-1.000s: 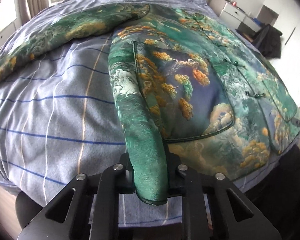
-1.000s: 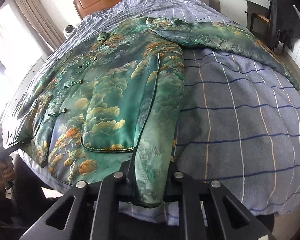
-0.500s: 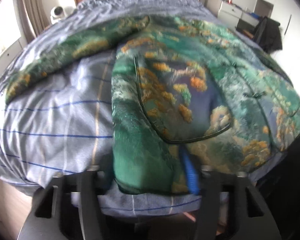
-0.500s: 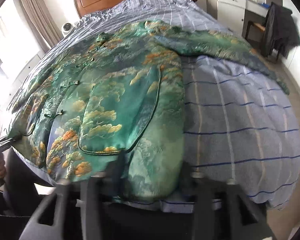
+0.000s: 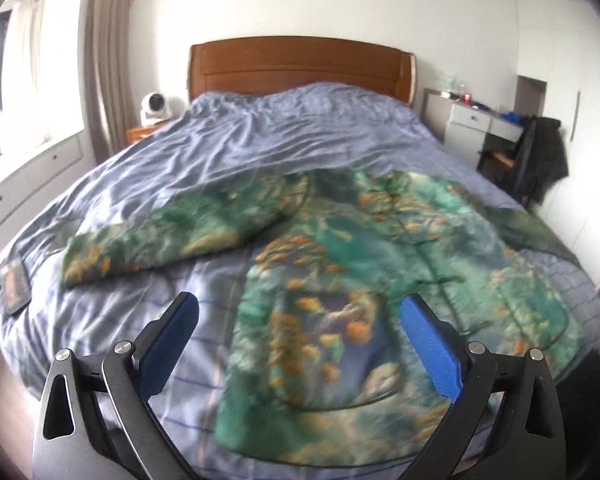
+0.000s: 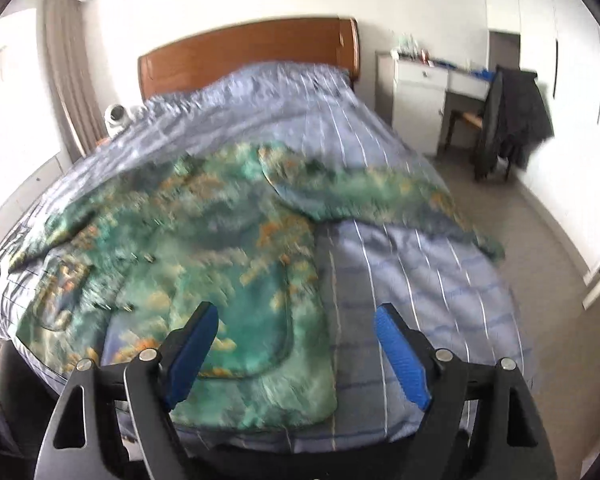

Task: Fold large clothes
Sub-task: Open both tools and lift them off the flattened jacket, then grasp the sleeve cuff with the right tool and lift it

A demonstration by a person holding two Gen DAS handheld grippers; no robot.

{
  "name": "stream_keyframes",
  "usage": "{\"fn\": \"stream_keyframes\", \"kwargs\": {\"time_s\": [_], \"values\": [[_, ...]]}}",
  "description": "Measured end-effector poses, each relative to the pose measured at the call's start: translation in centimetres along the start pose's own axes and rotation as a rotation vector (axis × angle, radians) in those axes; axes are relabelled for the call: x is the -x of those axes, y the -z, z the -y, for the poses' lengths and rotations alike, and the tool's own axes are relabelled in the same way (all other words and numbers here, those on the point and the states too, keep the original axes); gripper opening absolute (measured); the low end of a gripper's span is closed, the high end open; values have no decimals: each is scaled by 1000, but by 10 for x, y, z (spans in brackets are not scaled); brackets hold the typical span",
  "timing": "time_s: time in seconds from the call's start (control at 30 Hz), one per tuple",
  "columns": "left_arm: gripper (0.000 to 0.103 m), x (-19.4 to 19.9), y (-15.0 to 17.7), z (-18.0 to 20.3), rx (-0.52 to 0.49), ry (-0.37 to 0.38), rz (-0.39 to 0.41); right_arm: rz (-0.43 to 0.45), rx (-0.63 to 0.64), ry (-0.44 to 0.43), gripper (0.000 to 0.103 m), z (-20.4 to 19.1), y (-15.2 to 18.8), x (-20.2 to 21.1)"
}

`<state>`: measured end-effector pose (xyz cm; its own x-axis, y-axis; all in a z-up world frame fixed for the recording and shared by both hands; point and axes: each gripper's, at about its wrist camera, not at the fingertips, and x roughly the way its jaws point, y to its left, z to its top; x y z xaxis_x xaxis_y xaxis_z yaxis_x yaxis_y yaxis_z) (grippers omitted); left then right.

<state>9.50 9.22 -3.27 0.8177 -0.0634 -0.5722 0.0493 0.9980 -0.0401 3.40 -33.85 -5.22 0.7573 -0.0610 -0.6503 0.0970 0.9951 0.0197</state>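
The jacket point(image 5: 380, 280) lies spread flat on the bed point(image 5: 284, 136), its hem at the foot edge and its collar toward the headboard point(image 5: 300, 64). It is a green garment printed with orange and blue patches, blurred in both views. In the left wrist view one sleeve point(image 5: 172, 240) stretches out toward the left side edge of the bed, lying on the striped blue cover, and ends short of that edge. In the right wrist view the other sleeve point(image 6: 380, 196) runs out toward the right side edge, its cuff close to it. A pocket outline shows on each front panel near the hem.

The left tongs point(image 5: 300, 348) are spread wide and hold nothing; their blue pads point(image 5: 432, 348) stand apart above the hem corner on the left half of the jacket. The right tongs point(image 6: 296, 352) are likewise wide apart and empty, above the hem corner on the right half, with one pad over cloth and the other over bare cover.

A small dark flat thing point(image 5: 14, 284) lies on the cover at the left foot corner of the bed; what it is cannot be told. Beside the headboard a white fan point(image 5: 154, 106) stands on a nightstand. Beyond the right side edge a dark coat point(image 6: 512, 120) hangs over a chair at a white desk point(image 6: 440, 80). A curtain point(image 5: 104, 60) hangs by the window on the left
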Motion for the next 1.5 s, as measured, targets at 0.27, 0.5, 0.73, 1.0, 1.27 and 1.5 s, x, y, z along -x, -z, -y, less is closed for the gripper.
{"fn": "stream_keyframes", "kwargs": {"time_s": [0.27, 0.5, 0.73, 1.0, 1.27, 1.5], "values": [[101, 3, -1, 29, -52, 56, -19, 255, -4, 3, 84, -14, -19, 47], [101, -8, 24, 58, -161, 85, -102, 262, -90, 13, 87, 9, -25, 43], [102, 0, 24, 74, -223, 49, -96, 158, -130, -25, 103, 26, -23, 18], [102, 4, 11, 65, -163, 79, -69, 300, -140, 116, 103, 92, -93, 36], [102, -11, 16, 51, -56, 57, -130, 86, -670, 7, 103, 244, -73, -67], [102, -27, 18, 48, -38, 16, -186, 1, -1117, -85, 78, 307, 9, -170]]}}
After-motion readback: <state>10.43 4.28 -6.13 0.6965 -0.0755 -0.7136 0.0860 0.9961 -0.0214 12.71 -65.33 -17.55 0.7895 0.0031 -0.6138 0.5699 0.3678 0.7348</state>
